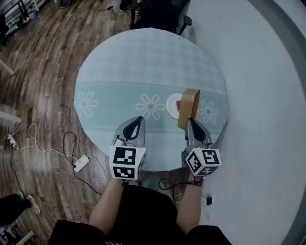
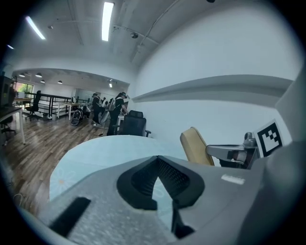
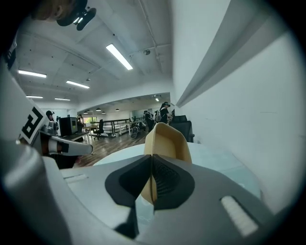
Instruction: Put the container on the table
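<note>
A tan, open-topped container (image 1: 190, 106) stands on edge above the right side of the round table (image 1: 143, 62). My right gripper (image 1: 190, 120) is shut on its near wall. In the right gripper view the container (image 3: 165, 141) rises just beyond the right gripper (image 3: 150, 155), its thin wall pinched between the closed jaws. Whether it touches the tablecloth I cannot tell. My left gripper (image 1: 139, 118) hovers over the table's near edge, shut and empty. The left gripper view shows the left gripper (image 2: 157, 157) with jaw tips together and the container (image 2: 195, 146) to the right.
A white plate (image 1: 173, 104) with something red on it lies partly behind the container. A pale green flowered cloth covers the table. A dark office chair (image 1: 162, 14) stands at the far side, a white wall (image 1: 267, 95) runs close on the right, and cables with a power strip (image 1: 80, 162) lie on the floor at left.
</note>
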Demonstrator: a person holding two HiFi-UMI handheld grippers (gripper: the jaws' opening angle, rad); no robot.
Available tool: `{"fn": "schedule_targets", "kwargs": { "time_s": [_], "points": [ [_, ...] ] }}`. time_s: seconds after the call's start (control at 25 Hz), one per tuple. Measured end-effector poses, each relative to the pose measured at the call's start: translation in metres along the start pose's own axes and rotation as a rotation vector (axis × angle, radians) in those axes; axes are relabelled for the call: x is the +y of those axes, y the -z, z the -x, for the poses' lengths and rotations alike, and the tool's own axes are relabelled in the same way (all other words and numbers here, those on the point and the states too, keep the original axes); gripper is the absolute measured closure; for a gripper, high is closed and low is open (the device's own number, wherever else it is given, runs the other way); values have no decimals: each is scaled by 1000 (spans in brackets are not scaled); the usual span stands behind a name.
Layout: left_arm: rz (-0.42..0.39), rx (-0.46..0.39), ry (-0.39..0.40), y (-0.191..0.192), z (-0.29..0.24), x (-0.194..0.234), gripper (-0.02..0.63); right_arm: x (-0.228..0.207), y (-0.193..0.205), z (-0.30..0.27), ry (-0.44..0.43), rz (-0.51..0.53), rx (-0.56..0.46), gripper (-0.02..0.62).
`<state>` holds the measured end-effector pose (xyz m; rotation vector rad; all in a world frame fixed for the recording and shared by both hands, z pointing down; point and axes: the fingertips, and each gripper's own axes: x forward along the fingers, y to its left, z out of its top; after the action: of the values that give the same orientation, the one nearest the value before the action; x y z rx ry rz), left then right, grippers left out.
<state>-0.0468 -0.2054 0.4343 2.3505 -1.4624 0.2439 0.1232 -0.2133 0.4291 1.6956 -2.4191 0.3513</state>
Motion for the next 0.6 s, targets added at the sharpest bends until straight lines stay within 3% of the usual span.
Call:
{"fn": "schedule_targets", "kwargs": {
  "time_s": [0.24,0.6],
  "points": [
    [77,64,-11,14,-33,42,604,10,18,-48,-13,80,139,572],
    [126,103,-1,19,-68,55,604,33,111,-95,-132,398,483,572]
  ]
}}
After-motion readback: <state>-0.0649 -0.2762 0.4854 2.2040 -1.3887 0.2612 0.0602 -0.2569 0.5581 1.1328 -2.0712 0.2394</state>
